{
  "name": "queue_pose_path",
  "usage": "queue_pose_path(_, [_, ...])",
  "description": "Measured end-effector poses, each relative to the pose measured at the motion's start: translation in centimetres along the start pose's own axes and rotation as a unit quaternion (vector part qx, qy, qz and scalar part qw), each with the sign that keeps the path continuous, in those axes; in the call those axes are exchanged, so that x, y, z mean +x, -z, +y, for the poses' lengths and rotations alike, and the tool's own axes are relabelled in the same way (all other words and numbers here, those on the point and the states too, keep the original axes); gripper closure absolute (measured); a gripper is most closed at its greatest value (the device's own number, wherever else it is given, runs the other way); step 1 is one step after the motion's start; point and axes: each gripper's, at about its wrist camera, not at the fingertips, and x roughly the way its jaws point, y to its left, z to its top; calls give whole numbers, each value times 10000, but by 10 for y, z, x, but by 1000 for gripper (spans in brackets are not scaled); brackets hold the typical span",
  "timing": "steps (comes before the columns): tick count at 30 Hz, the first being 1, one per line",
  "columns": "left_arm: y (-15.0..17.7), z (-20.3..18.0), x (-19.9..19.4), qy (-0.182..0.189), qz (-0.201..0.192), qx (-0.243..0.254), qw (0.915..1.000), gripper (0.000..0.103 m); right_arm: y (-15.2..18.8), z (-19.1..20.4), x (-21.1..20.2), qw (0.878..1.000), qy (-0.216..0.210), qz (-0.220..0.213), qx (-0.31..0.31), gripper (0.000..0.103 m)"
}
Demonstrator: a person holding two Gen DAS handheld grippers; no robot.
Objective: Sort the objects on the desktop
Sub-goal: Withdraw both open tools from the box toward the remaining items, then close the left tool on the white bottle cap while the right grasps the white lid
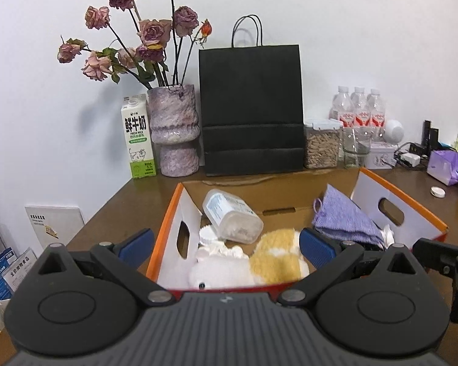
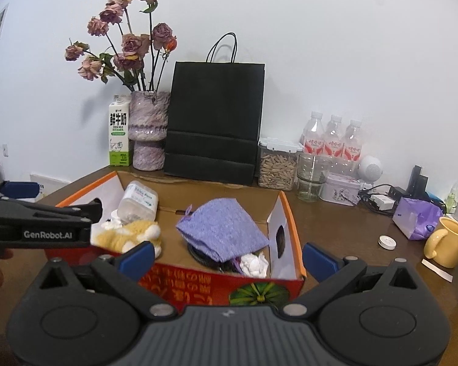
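While both tools hang over the near edge of the orange-rimmed cardboard box [image 2: 293, 213], each has its blue-padded fingers spread wide with nothing between them: left gripper [image 1: 226, 245], right gripper [image 2: 227, 257]. Ahead of the left gripper, inside the box, lie a white-and-yellow plush toy [image 1: 259, 262] and a clear plastic canister [image 1: 232, 219] tipped on its side. Ahead of the right gripper a purple woven cloth pouch [image 2: 223, 228] rests in the box over crumpled white tissue [image 2: 255, 263]. Right of that gripper, outside the box, a yellow ceramic mug [image 2: 447, 245] stands on the brown wooden desk [image 2: 345, 228].

Brown table [image 2: 345, 228]: open box [image 2: 293, 228], mug [image 2: 450, 242], black bag [image 2: 213, 122].
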Motion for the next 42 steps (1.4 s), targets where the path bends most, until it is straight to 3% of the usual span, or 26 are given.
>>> queue_pose_path(18, [43,25,2,372,753,163,9963,0,57,-14,15,9955,13,936,117,0])
queue_pose_path(27, [57,32,1,666,1003,173,9926,17,61,-27,9,9948,89,952,358,6])
queue_pose_path(29, [59,31,4,723,1075,174,9914,25,64,-28,9,9942,96,1021,329,15])
queue_pose_path(33, [61,29,6,865,1122,152,9898,31,69,-29,14,9926,39,1176,298,20])
queue_pose_path(36, [61,29,6,950,1116,113,9891,37,71,-28,21,9913,-61,1280,308,29])
queue_pose_path(42, [60,36,4,922,1168,-54,9889,47,72,-28,26,9909,-156,1279,378,31])
